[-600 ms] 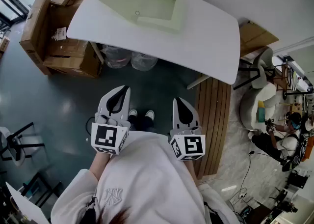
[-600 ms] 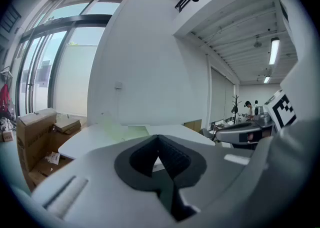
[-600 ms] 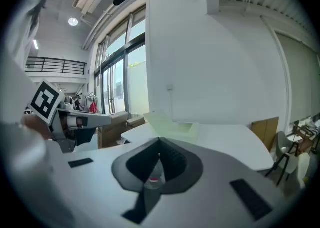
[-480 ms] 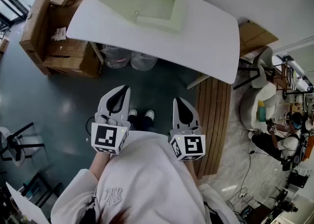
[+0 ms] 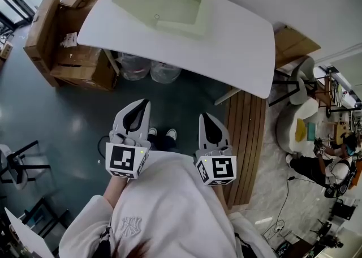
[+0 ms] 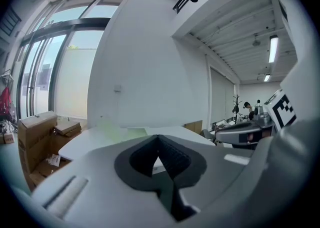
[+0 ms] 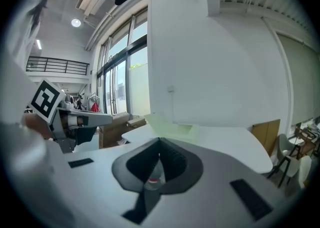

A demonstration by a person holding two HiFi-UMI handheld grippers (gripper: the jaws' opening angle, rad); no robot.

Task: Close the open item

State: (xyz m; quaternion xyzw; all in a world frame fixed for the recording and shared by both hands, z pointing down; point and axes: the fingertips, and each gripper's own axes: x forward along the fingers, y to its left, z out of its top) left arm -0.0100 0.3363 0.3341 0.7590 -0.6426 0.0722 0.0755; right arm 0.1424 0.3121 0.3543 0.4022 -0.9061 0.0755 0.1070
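Two closed tools, left tool (image 5: 145,102) and right tool (image 5: 203,116), short of table (image 5: 237,47)

An open-plan office or lab workspace is shown. A white counter (image 5: 226,42) is flanked by stacked cardboard boxes (image 5: 62,42). Tall windows (image 6: 42,72) are set along 1 wall, and strip lights (image 6: 273,48) are hung under a bare ceiling. A person (image 5: 325,163) is seated among equipment, and cables (image 5: 281,206) are trailed over the floor.
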